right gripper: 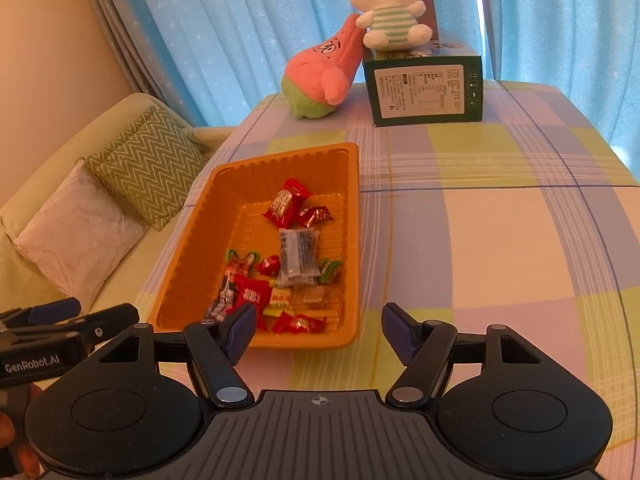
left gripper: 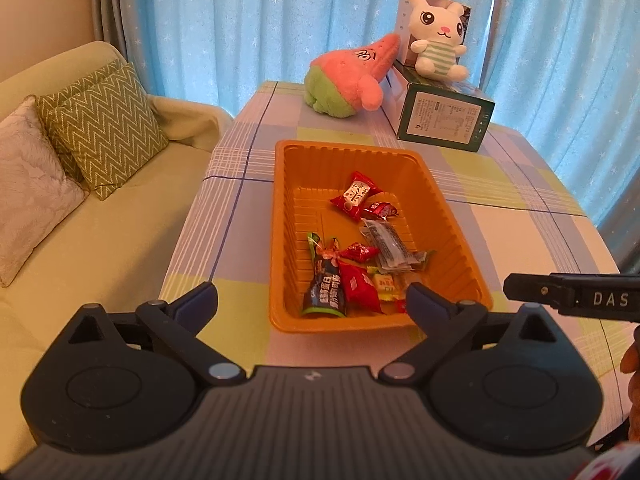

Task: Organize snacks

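Roughly a dozen wrapped snacks (left gripper: pixel 360 256) already down in the orange tray (left gripper: pixel 280 216), none visible out on the cloth. Mostly red packets, one dark blue-and-green bar packet (left gripper: pixel 325 288) at the near left, one clear sleeve with dark print (right gripper: pixel 298 254) in the middle, a few yellow and green sweets along the near wall. Tray just beyond both tools, nearer the sofa-side edge of the table.

Left gripper (left gripper: pixel 312 300) spread as wide as can be, nothing between the pads, hanging over the tray's near end. Right gripper (right gripper: pixel 318 330) part open and likewise empty, poised above the tray's near right corner and the bare cloth beside it. No grip on anything by either tool.

Judged from this: gathering probably finished or close to it, both tools free. Next move, if any, likely a check for a stray packet outside both views, or a tidy of the heap; crinkly wrappers, small and slippery, so a low, careful pinch needed.

Underneath, a checked tablecloth (right gripper: pixel 480 220) in lilac, yellow-green and cream. At the far edge, a pink and green plush (left gripper: pixel 352 76), a green and white carton (left gripper: pixel 444 120), a white rabbit plush (left gripper: pixel 438 36) seated on top. Behind, blue star-print curtains (left gripper: pixel 240 20); to the left, a pale green sofa (left gripper: pixel 100 240) with zigzag cushions (left gripper: pixel 104 128).
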